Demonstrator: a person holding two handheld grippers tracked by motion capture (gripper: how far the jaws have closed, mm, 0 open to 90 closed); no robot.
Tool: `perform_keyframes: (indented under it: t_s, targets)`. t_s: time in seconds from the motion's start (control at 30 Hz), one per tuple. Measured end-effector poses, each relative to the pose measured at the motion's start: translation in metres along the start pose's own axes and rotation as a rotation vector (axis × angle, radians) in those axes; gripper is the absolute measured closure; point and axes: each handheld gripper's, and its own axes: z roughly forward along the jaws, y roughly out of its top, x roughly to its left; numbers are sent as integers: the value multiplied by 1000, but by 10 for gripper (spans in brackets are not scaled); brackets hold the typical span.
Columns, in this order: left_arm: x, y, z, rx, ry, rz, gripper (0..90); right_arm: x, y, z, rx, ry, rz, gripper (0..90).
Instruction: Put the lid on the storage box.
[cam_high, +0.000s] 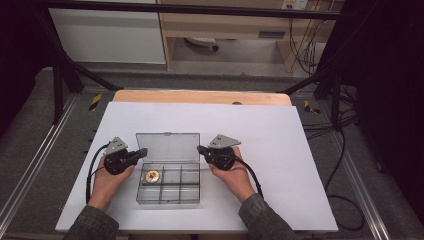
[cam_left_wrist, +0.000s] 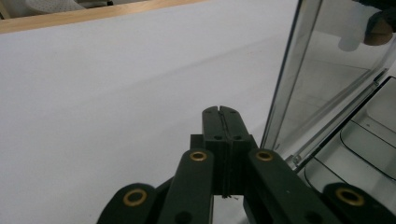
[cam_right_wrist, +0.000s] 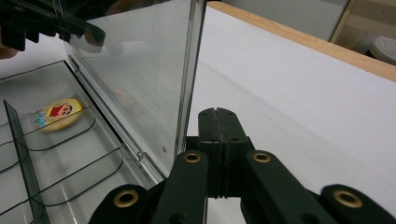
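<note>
We hold the left gripper (cam_high: 143, 151) and right gripper (cam_high: 200, 149) with jaws fully closed on nothing, flanking the clear plastic box (cam_high: 168, 191) at mid-table. Its thin hinged lid (cam_high: 167, 146) stands upright; a sideways nudge may drop it shut or slide the light box across the smooth white sheet (cam_high: 280, 150). A glossy oval token (cam_high: 152, 175) occupies one compartment.

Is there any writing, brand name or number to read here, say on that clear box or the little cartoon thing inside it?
No readable text anywhere.
Round piece in the clear box: a cartoon figure in red, no words.
Label on the shelf behind the table: too small and blurred to read.
Yellow-and-black floor markers: stripes, no lettering.
</note>
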Motion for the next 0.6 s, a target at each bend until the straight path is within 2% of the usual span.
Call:
perform_keyframes:
  t_s: [0.6]
  targets:
    - [0,0,-1,-1,-3,4,900,3,1,-3,-7,10,-6,892]
